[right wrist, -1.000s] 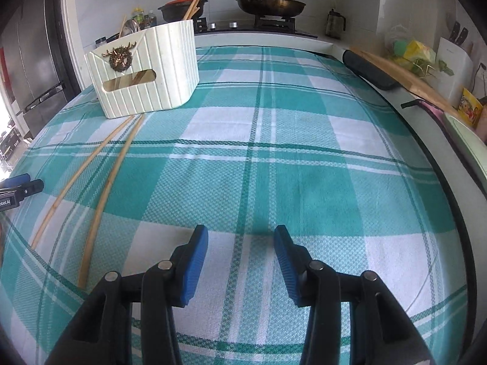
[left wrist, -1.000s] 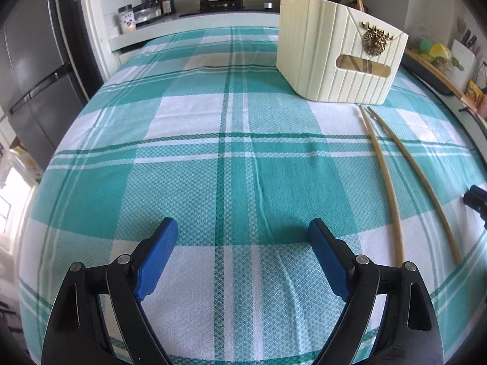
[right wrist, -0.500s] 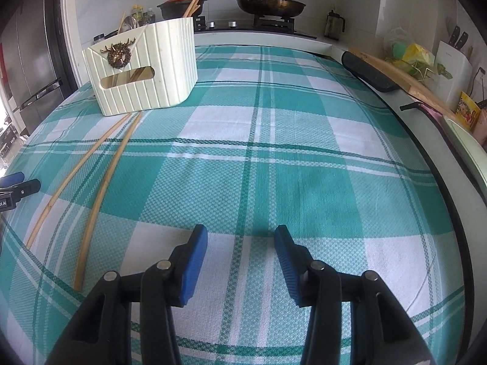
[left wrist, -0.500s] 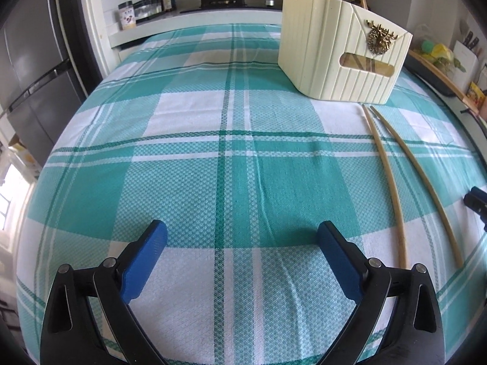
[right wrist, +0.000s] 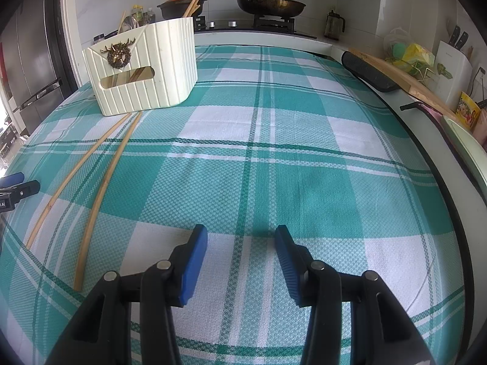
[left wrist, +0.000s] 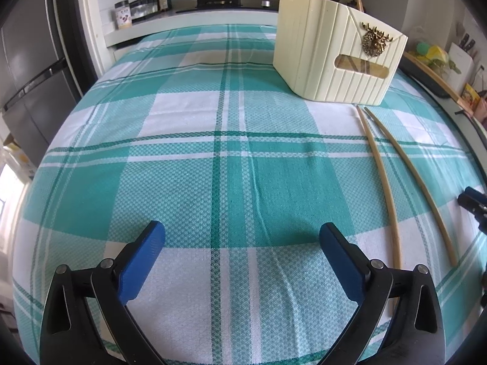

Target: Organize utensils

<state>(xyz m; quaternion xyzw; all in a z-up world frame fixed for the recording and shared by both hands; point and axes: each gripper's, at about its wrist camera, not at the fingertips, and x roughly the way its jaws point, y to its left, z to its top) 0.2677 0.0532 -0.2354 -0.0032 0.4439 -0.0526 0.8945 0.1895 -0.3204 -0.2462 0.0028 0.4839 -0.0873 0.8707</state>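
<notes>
Teal-and-white checked cloth [left wrist: 213, 158] covers the whole table, kitchen stove behind. Two long wooden chopsticks [left wrist: 384, 179] lie side by side on the cloth, their far tips just beside one cream ribbed utensil basket [left wrist: 328, 51] with a brass deer emblem; more utensils stand inside it. Left gripper [left wrist: 242, 240] hangs low over the near cloth, blue pads spread wide, holding nothing, chopsticks to its right. Right gripper [right wrist: 241, 243] hovers low too, jaws parted more narrowly, empty, chopsticks to its left. No writing is readable.
</notes>
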